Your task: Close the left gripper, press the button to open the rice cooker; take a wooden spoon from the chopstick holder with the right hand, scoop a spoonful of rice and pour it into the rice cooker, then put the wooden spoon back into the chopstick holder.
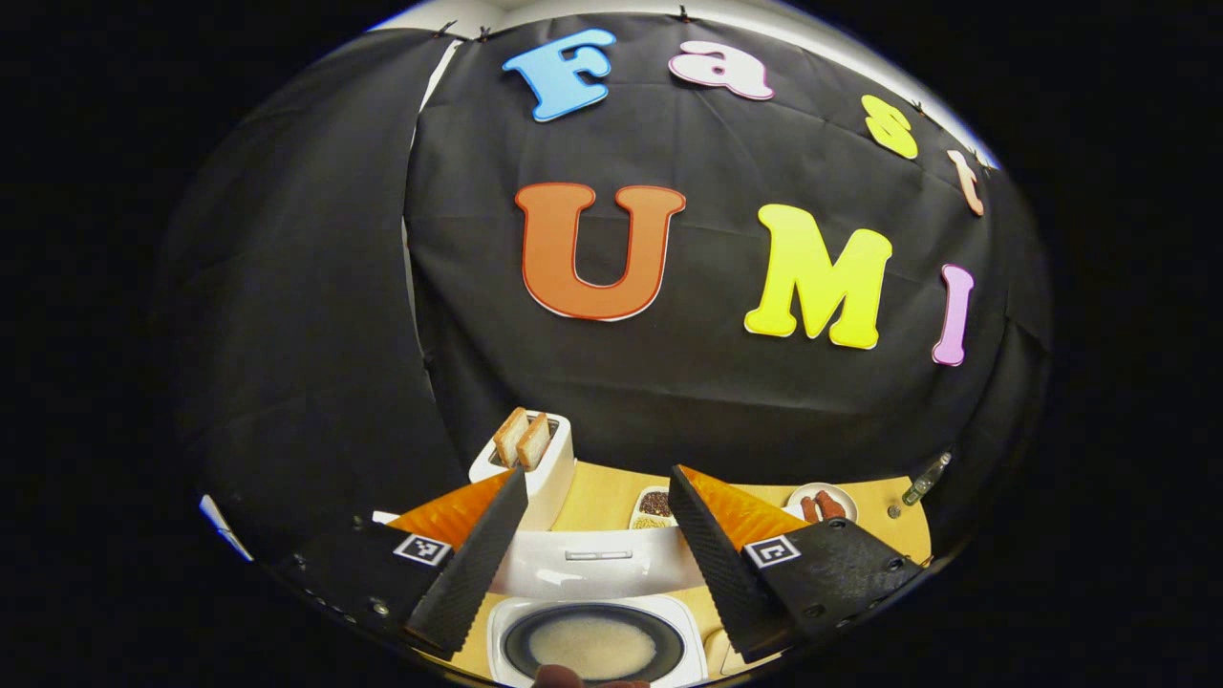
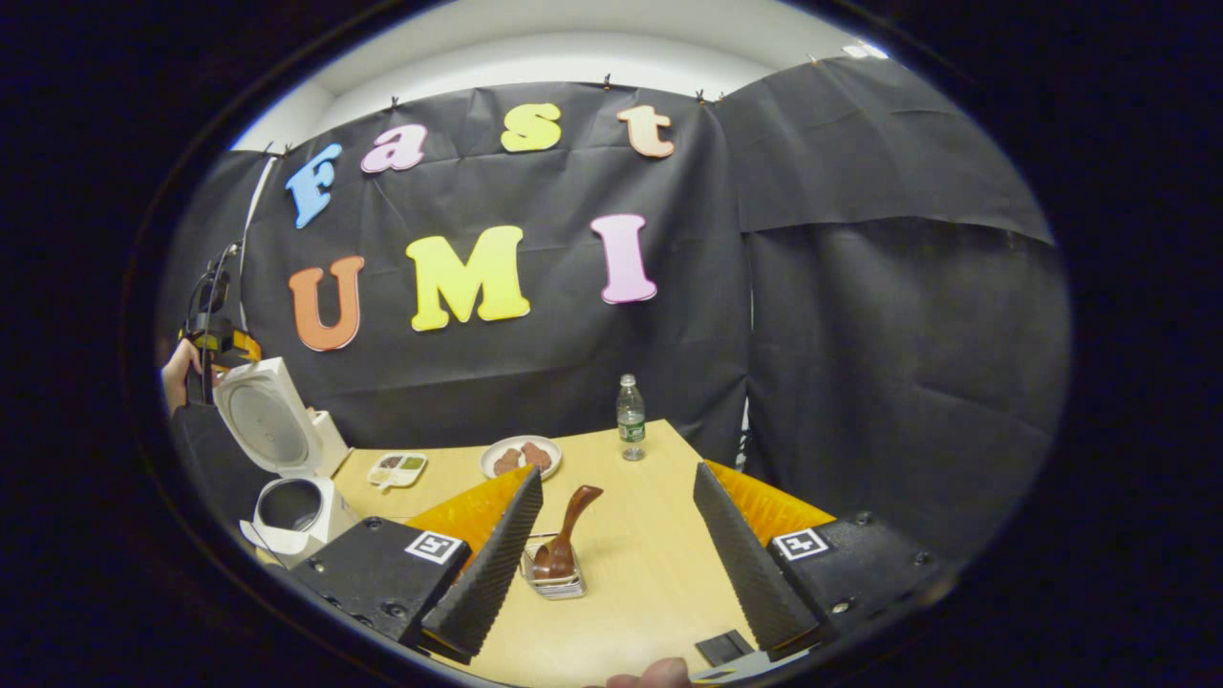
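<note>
- White rice cooker [image 2: 287, 478] stands lid-up at the far left of the pale wooden counter [image 2: 650, 573]; dark inner pot [image 1: 592, 645] holds a pale layer.
- Right gripper [image 2: 611, 554] hangs jaws wide, empty, above the small wire chopstick holder [image 2: 552, 573] with the brown wooden spoon [image 2: 566, 535] leaning in it.
- Risk: light holder may tip or slide if the spoon is pinched off-centre.
- Left gripper [image 1: 592, 554] spread apart over the cooker; could knock the raised lid [image 2: 263, 416].
</note>
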The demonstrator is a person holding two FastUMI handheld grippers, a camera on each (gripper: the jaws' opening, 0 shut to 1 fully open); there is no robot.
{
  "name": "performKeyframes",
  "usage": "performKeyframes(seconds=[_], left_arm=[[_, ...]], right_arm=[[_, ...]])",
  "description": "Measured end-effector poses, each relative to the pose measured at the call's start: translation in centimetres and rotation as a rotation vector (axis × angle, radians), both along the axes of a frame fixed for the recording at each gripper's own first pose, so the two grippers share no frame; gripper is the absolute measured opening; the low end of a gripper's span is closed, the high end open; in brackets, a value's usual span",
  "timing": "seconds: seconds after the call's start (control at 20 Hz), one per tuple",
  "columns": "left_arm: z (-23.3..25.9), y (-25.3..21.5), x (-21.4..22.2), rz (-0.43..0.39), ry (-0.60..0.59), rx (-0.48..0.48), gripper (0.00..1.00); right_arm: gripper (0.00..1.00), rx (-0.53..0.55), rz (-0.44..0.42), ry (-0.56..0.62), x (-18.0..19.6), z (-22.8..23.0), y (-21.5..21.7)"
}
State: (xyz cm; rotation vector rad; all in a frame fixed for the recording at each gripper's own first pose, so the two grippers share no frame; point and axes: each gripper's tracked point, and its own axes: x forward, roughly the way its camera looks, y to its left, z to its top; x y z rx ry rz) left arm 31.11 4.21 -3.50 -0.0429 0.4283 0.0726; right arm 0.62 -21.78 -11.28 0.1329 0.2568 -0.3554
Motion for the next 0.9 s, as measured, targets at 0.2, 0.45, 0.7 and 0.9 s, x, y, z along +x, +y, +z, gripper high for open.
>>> performKeyframes(seconds=[0.2,0.45,0.7,0.9], left_arm=[[-0.6,-0.6,-3.2,-0.004,0.033,0.009,0.97],[-3.3,-2.1,-9.8,-0.022,0.113,-0.022,0.97],[-8.7,-4.2,-15.4,-0.046,0.203,-0.058,0.96],[-12.1,-4.3,-17.7,-0.022,0.268,-0.106,0.96]], right_arm=[[1.00,0.010,0.081,-0.023,2.2,0.5,2.6],[0.99,0.018,0.230,-0.019,4.4,-0.6,6.8],[0.99,0.070,0.339,-0.027,5.6,-0.9,10.6],[1.00,0.037,0.369,-0.028,5.8,-0.2,11.3]])
